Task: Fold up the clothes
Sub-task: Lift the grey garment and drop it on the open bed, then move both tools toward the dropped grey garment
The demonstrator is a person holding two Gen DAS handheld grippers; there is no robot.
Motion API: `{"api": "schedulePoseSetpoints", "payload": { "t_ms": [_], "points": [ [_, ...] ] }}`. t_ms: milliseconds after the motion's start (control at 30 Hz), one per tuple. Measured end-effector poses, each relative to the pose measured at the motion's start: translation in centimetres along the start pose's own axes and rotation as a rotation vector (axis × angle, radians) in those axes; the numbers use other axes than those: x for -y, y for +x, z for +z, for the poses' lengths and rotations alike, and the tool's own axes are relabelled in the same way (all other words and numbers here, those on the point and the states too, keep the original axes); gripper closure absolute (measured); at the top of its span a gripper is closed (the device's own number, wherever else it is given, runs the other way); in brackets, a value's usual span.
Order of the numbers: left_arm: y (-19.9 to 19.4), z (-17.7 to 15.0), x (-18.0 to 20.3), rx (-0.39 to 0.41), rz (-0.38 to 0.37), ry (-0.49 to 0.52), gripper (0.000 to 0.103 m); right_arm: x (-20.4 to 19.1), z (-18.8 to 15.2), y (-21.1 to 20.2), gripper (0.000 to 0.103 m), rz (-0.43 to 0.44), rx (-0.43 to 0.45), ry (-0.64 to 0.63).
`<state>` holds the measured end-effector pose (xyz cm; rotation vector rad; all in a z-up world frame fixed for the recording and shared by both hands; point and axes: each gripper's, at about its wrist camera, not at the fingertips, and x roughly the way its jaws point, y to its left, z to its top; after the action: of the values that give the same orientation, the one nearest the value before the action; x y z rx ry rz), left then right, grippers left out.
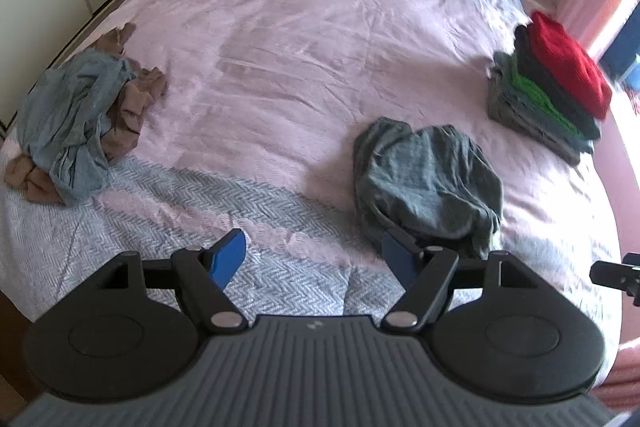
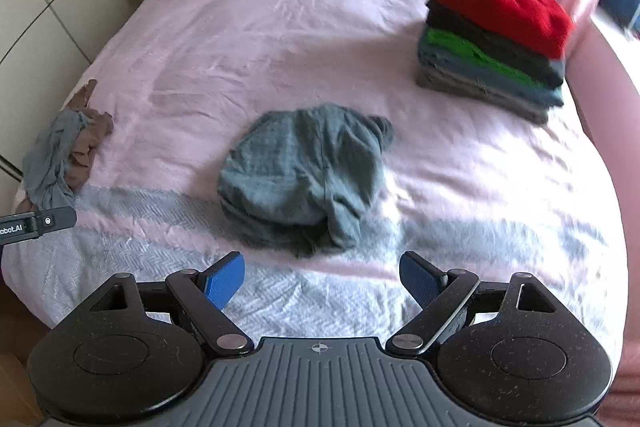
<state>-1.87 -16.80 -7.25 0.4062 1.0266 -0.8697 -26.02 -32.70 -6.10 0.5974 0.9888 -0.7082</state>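
Clothes lie in three spots on the bed (image 2: 280, 27): a crumpled grey-green garment (image 2: 304, 175) near the foot, an unfolded blue and brown heap (image 1: 76, 119) at the left edge, and a folded stack (image 2: 496, 35) topped in red at the right. You hold your left gripper (image 1: 316, 259) and right gripper (image 2: 322, 279) above the foot of the bed, both spread wide, empty and touching nothing.

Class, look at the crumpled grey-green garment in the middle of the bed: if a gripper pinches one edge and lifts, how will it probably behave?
The grey-green garment lies in soft, bunched folds, so it is probably floppy and would hang and unfurl, not hold its shape. It looks like thin fabric, likely light. On the wrinkled bedcover, a push would probably bunch it, not slide it.
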Motion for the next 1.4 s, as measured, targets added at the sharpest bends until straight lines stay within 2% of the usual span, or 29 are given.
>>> {"api": "schedulePoseSetpoints", "payload": {
  "t_ms": [300,567,833,967,1233,1400],
  "points": [
    [-0.5,0.9,1.8,0.012,-0.049,0.161,0.030,-0.5,-1.4,-0.8,0.016,-0.051,0.014,0.093],
    [-0.5,1.4,-0.8,-0.008,-0.080,0.233,0.030,-4.3,-3.3,-0.3,0.016,-0.082,0.000,0.151],
    [0.4,1.5,-1.9,-0.028,-0.114,0.280,0.030,-7.1,-5.6,1.4,0.016,-0.116,-0.059,0.200],
    [0.8,1.6,-2.5,-0.038,-0.131,0.304,0.030,-7.6,-5.5,1.3,0.016,-0.130,-0.053,0.210],
    [1.7,1.6,-1.3,-0.044,-0.118,0.281,0.030,-6.9,-5.0,1.3,0.016,-0.143,-0.046,0.223],
    [2.3,1.6,-0.4,-0.046,-0.105,0.260,0.030,-5.0,-4.6,1.4,0.016,-0.144,-0.049,0.215]
  ]
}}
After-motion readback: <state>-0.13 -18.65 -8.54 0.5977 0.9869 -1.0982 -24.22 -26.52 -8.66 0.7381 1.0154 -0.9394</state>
